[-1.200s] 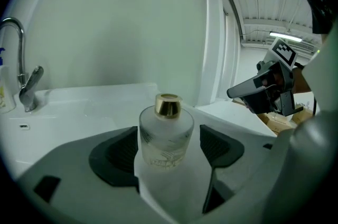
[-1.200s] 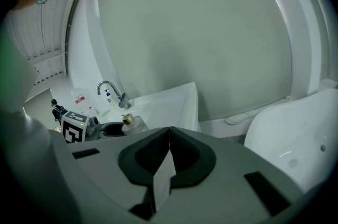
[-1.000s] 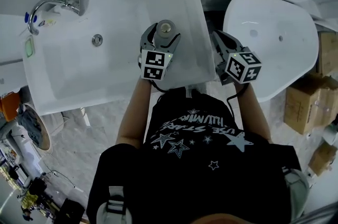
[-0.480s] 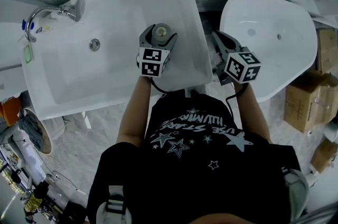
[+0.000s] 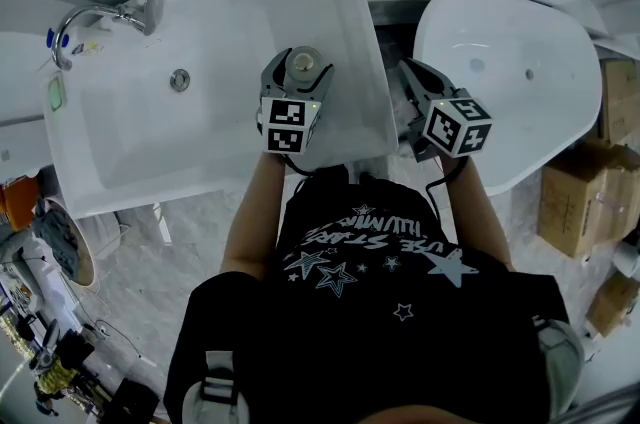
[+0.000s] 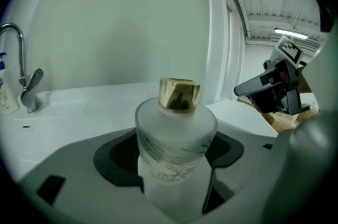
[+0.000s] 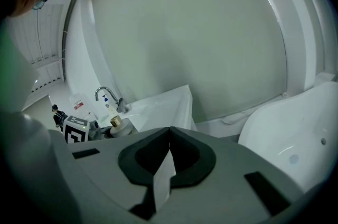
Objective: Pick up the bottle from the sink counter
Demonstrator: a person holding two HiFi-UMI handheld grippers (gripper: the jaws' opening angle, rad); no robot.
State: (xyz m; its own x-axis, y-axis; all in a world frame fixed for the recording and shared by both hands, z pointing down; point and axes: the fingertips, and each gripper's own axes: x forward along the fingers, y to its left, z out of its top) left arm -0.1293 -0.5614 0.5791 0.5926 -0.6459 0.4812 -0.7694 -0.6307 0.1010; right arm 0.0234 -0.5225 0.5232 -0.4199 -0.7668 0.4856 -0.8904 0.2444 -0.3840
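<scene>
A frosted glass bottle (image 6: pixel 174 149) with a gold cap (image 6: pixel 179 94) stands upright between the jaws of my left gripper (image 6: pixel 174 186), which is shut on its body. From the head view the bottle (image 5: pixel 304 64) sits in the left gripper (image 5: pixel 297 77) over the right part of the white sink counter (image 5: pixel 200 122). My right gripper (image 5: pixel 420 92) hangs beside it over the gap between the counter and a white tub. Its jaws are shut with nothing between them, as seen on the right gripper (image 7: pixel 169 157). The bottle (image 7: pixel 117 127) shows small at the left there.
A chrome faucet (image 5: pixel 95 17) and a drain (image 5: pixel 180 79) lie at the sink's left. A white oval tub (image 5: pixel 520 62) stands to the right, cardboard boxes (image 5: pixel 585 192) beyond it. A soap bottle (image 6: pixel 4 91) is by the faucet (image 6: pixel 24 70).
The view has shifted slightly; the left gripper with the bottle sits a little nearer the person than a second ago. The right gripper has hardly moved.
</scene>
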